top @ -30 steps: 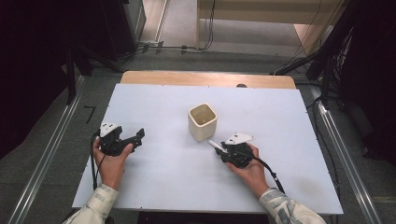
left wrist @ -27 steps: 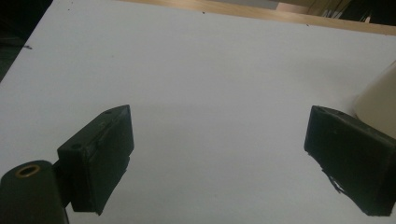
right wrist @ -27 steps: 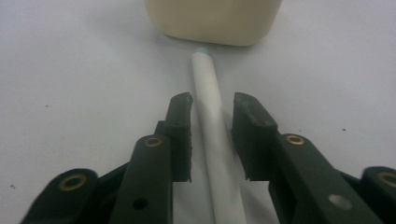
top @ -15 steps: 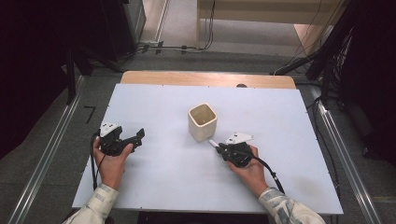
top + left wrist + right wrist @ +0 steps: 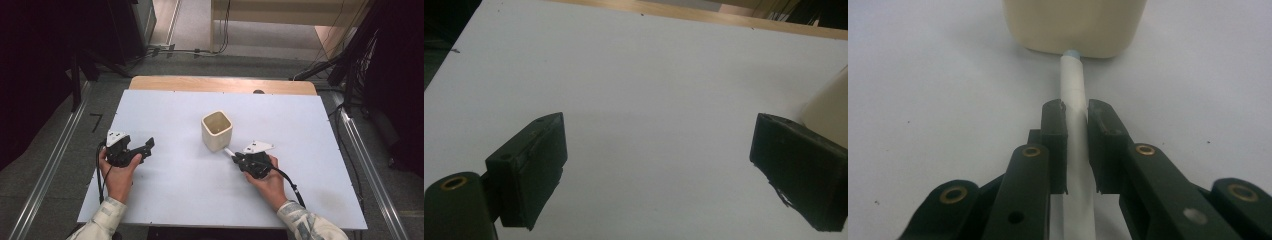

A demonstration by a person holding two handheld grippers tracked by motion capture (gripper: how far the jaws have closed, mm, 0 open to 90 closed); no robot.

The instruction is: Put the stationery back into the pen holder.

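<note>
A cream square cup (image 5: 217, 130) stands upright near the middle of the white table (image 5: 300, 125). A thin white stick (image 5: 1073, 85) with a bluish tip lies flat on the table, its far end touching the foot of the cup (image 5: 1075, 25). My right gripper (image 5: 1077, 112) is shut on this stick, just right of and nearer than the cup; in the high view the right gripper (image 5: 235, 157) rests low on the table. My left gripper (image 5: 149, 145) sits at the table's left. In its own view the left gripper (image 5: 659, 145) is open, with bare table between the jaws.
A wooden strip (image 5: 220, 84) runs along the table's far edge. Metal rails (image 5: 365, 165) flank both sides of the table. Cables (image 5: 165, 50) lie on the floor beyond it. A slice of the cup (image 5: 829, 110) shows at the right edge of the left gripper view.
The right gripper's jaws have drawn together on the white stick beside the cup. Both hands and the cup have stayed in place.
</note>
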